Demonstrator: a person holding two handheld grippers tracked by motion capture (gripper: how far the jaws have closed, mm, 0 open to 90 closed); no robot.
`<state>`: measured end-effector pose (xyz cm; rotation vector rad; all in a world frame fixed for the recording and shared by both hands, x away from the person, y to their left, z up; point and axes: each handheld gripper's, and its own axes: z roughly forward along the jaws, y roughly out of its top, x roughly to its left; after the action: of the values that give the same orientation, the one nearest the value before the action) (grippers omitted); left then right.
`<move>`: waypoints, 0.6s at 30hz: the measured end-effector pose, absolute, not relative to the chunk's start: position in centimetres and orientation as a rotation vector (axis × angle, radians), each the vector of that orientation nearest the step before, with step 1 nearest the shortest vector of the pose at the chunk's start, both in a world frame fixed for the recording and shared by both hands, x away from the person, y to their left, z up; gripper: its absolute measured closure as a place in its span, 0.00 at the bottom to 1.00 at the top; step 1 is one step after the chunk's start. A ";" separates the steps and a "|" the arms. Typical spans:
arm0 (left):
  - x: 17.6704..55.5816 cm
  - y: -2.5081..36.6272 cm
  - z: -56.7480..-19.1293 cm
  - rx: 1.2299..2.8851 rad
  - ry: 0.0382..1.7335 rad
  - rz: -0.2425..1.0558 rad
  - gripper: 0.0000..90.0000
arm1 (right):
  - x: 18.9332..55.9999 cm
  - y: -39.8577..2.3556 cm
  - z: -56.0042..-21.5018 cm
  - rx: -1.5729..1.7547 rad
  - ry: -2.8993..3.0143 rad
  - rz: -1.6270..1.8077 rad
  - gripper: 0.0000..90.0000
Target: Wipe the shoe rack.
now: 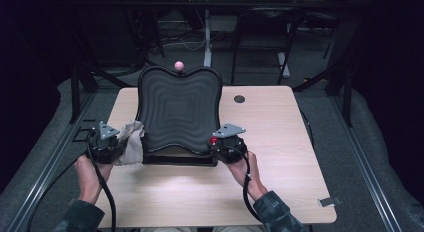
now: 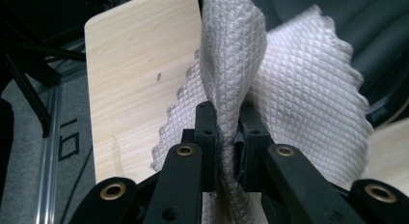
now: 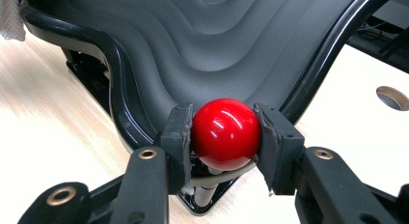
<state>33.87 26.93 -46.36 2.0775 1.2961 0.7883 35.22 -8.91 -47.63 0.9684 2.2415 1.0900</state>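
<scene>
The cloth (image 2: 289,98) is soft, light and limp, pinched at a bunched fold by the left gripper (image 2: 226,137) at the black tray's (image 1: 179,109) 8 o'clock corner. The right gripper (image 3: 225,134) is clamped on the hard, glossy red ball (image 3: 225,132) at the tray's 4 o'clock; it looks slippery. Both forearms reach forward over the surface (image 1: 280,142).

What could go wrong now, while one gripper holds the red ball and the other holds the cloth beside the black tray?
1. The right gripper clamps the smooth red ball at the corner of the black wavy tray; the ball may slip out, or a pull could shift the tray.
2. The left gripper pinches only a narrow fold of the cloth, so wiping could drag it free.
3. The loose cloth may snag on the tray's rim.
</scene>
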 end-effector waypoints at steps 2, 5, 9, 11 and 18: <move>33.5 26.7 -46.7 2.090 1.290 0.784 0.91 | 35.2 -8.9 -47.6 0.971 2.240 1.089 0.66; 33.1 26.4 -47.4 2.113 1.288 0.765 0.91 | 35.2 -8.9 -47.6 0.976 2.239 1.091 0.66; 32.9 25.9 -48.7 2.155 1.289 0.727 0.91 | 35.2 -8.9 -47.6 0.973 2.240 1.090 0.66; 32.9 25.7 -49.2 2.162 1.290 0.711 0.91 | 35.2 -8.9 -47.7 0.973 2.241 1.093 0.66; 33.6 25.4 -50.6 2.175 1.318 0.654 0.91 | 35.3 -9.2 -47.7 0.954 2.258 1.106 0.66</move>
<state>33.63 25.44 -50.65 2.1755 1.3181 0.6536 35.31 -9.17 -47.68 0.9542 2.2582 1.1058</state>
